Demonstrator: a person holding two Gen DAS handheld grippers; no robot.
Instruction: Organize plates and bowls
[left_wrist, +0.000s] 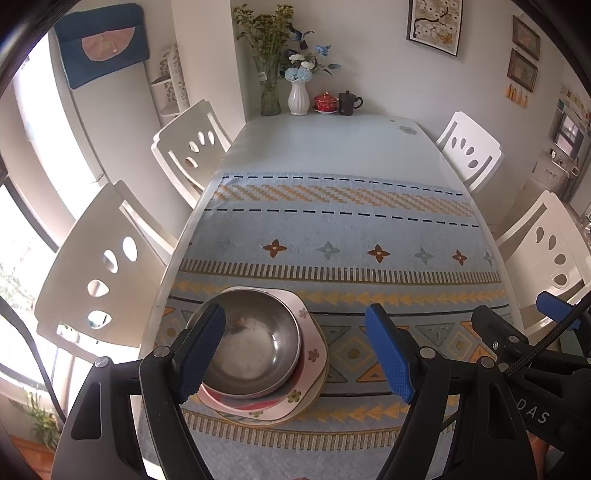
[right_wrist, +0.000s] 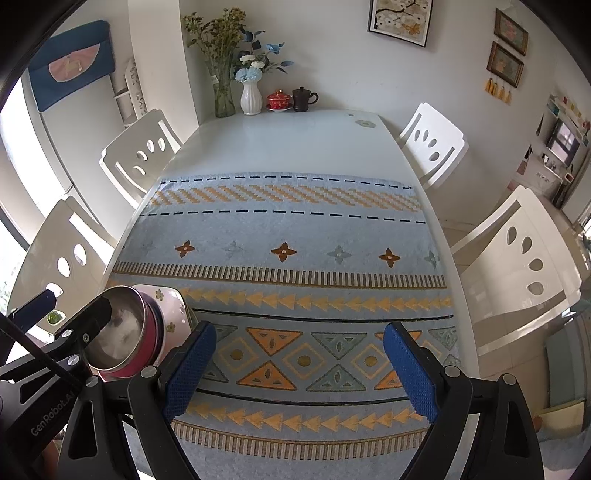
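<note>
Both my claws gape, clamped on nothing: left claw (left_wrist: 295, 354), right claw (right_wrist: 299, 369). Steel bowl (left_wrist: 255, 350) sits on stacked plates (left_wrist: 310, 376) at nine o'clock on the cloth (right_wrist: 295, 229).

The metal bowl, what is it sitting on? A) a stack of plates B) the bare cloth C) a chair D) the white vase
A: the metal bowl rests on a flowered plate atop other plates, on the patterned cloth.
</note>
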